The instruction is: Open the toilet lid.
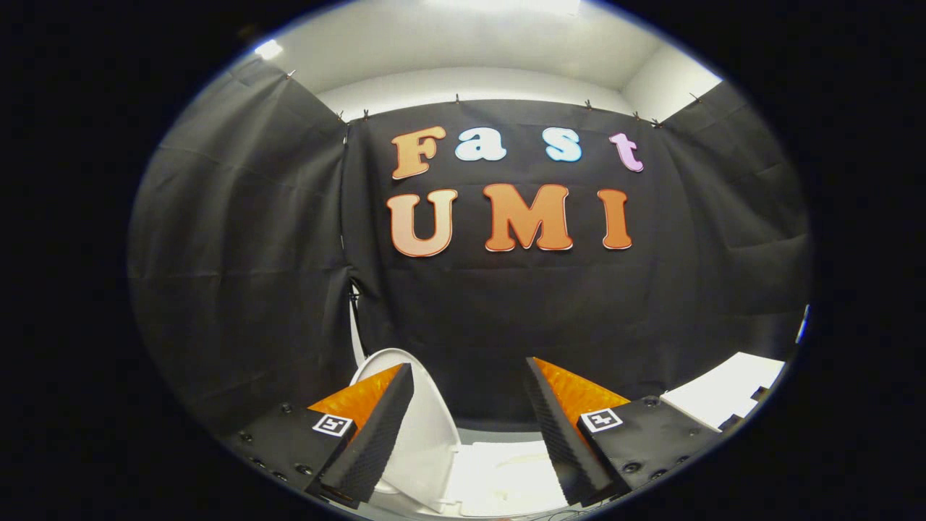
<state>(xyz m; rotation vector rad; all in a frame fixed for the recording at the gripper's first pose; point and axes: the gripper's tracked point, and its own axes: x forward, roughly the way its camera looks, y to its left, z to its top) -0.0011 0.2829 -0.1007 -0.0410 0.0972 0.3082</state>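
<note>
My gripper (469,405) is held level and points forward, toward the far side of the booth. Its two fingers are spread wide apart, with a clear gap between them. The left finger (376,427) angles inward from the near left. The right finger (561,430) angles inward from the near right. The ridged inner pads (551,427) face each other across the gap. Neither finger presses on anything. Each finger base carries a square marker (332,425) on its upper face.
</note>
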